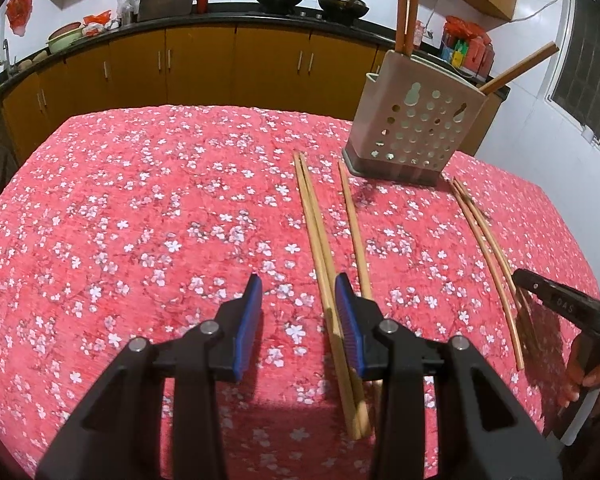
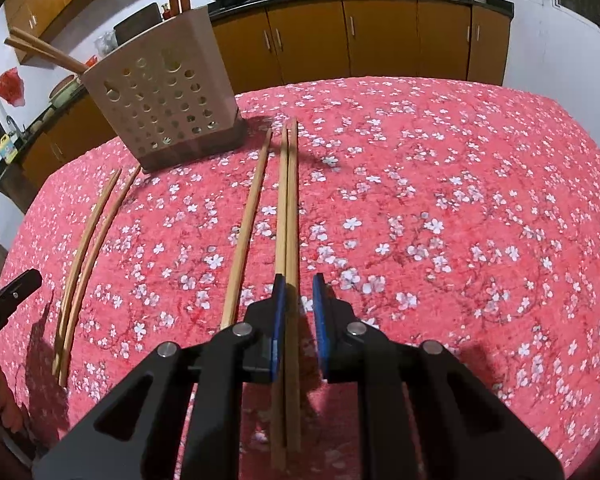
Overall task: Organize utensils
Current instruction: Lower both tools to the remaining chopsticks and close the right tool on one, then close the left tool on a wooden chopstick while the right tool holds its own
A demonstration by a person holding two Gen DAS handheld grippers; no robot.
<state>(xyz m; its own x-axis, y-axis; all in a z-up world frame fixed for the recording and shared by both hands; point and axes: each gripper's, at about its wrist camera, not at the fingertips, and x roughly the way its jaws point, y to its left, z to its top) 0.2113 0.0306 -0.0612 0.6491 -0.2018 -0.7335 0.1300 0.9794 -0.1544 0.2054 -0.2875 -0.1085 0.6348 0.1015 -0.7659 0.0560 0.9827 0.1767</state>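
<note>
A straight pair of wooden chopsticks (image 2: 290, 200) lies on the red flowered cloth and runs back between the blue pads of my right gripper (image 2: 300, 300), which is shut on it. In the left wrist view my left gripper (image 1: 300, 296) hangs open over the cloth. A chopstick pair (image 1: 314, 216) lies just inside its right pad, untouched. A single chopstick (image 1: 352, 220) (image 2: 248, 232) and a curved pair (image 1: 484, 240) (image 2: 88, 240) lie nearby. The perforated beige utensil holder (image 1: 416, 124) (image 2: 164, 96) stands upright at the far side with several chopsticks (image 1: 406, 8) in it.
The table (image 1: 140, 220) wears a red flowered cloth. A black finger of the other gripper (image 1: 556, 302) (image 2: 8, 300) shows at the frame edge by the curved pair, with a person's hand (image 1: 596, 376) under it. Orange cabinets and a counter with woks stand behind.
</note>
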